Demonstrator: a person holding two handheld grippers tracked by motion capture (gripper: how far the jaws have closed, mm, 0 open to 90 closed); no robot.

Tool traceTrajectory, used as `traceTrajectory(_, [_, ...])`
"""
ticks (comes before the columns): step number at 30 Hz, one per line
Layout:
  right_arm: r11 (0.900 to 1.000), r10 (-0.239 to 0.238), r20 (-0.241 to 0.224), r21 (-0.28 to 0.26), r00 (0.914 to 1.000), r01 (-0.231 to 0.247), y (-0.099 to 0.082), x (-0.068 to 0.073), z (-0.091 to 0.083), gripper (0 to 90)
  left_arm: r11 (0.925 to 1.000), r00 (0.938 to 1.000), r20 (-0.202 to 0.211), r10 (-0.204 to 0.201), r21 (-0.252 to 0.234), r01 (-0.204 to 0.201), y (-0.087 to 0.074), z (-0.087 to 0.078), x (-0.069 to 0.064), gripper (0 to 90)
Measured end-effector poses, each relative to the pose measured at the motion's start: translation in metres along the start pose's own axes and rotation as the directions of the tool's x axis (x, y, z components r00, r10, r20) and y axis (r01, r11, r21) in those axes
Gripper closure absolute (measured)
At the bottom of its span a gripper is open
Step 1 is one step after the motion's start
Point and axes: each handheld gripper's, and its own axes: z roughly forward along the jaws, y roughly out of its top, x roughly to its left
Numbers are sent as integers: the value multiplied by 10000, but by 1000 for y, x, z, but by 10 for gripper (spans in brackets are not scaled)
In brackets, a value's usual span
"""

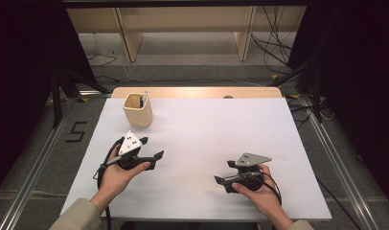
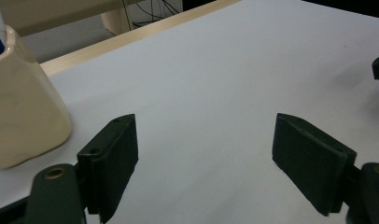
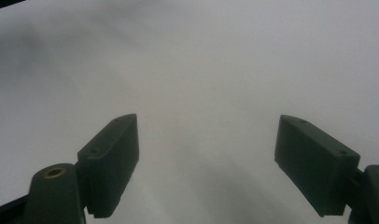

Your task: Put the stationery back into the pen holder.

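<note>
I hold the left gripper (image 1: 152, 148) low over the white table (image 1: 207, 139), jaws spread wide with nothing between them. The cream cup (image 1: 138, 109) stands upright near the table's far left, just beyond this gripper; a pen (image 1: 144, 99) stands inside it. In the left gripper view, the cup (image 2: 19, 102) sits beside the left jaw, apart from it. My right gripper (image 1: 223, 172) hovers near the table's front right, jaws equally wide apart and empty, well apart from the cup.
</note>
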Motion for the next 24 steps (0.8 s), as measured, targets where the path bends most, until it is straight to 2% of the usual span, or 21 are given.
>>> traceTrajectory(10, [10000,-13,8,12,10000,13,0,0,-1,228,9996,9993,334,138,248,-146,-22,0,-10,222])
traceTrajectory(15, [10000,-28,8,22,10000,28,0,0,-1,228,9996,9994,345,67,264,-76,-34,-2,-14,222])
traceTrajectory(21, [10000,-45,20,30,10000,45,0,0,0,228,9994,9988,481,64,327,-80,-38,-2,-21,221])
traceTrajectory(24, [10000,-51,19,24,10000,51,0,0,-1,228,9991,9977,673,45,424,-74,-38,0,-25,213])
